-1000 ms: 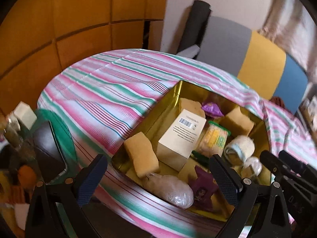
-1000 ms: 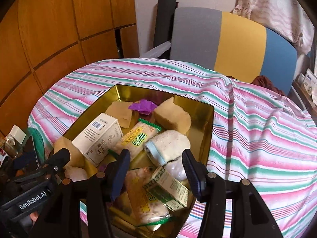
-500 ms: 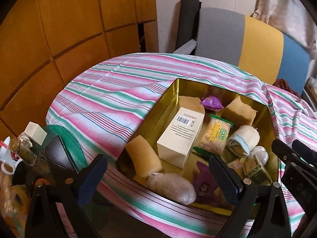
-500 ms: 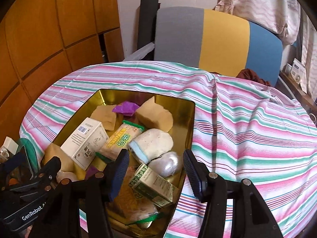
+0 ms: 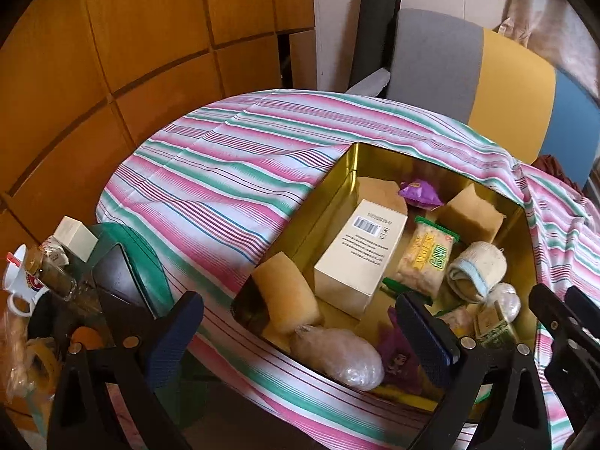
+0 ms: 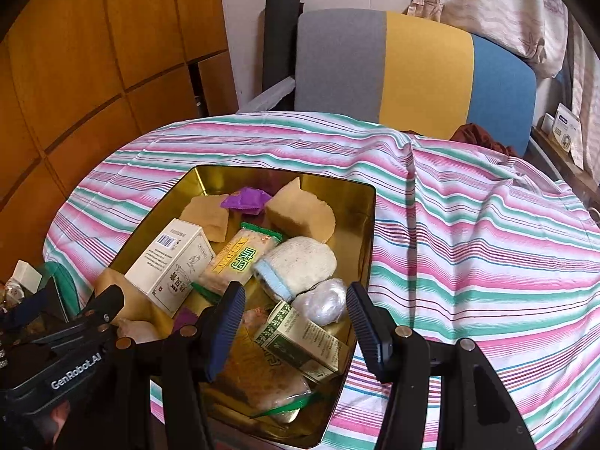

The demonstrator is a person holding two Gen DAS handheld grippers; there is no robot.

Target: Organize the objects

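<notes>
Gold tin (image 6: 369, 225) crowded; striped cloth (image 6: 468, 247) to its right bare.

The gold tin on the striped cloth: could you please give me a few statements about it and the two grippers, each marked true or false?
1. The gold tin holds a white carton with a barcode. True.
2. The left gripper is shut on a sponge. False: it is open and holds nothing.
3. A purple packet lies near the tin's far wall. True.
4. The right gripper grips the green box. False: it is open, above the box.
5. The rolled sock lies on the cloth outside the tin. False: it is inside.
</notes>
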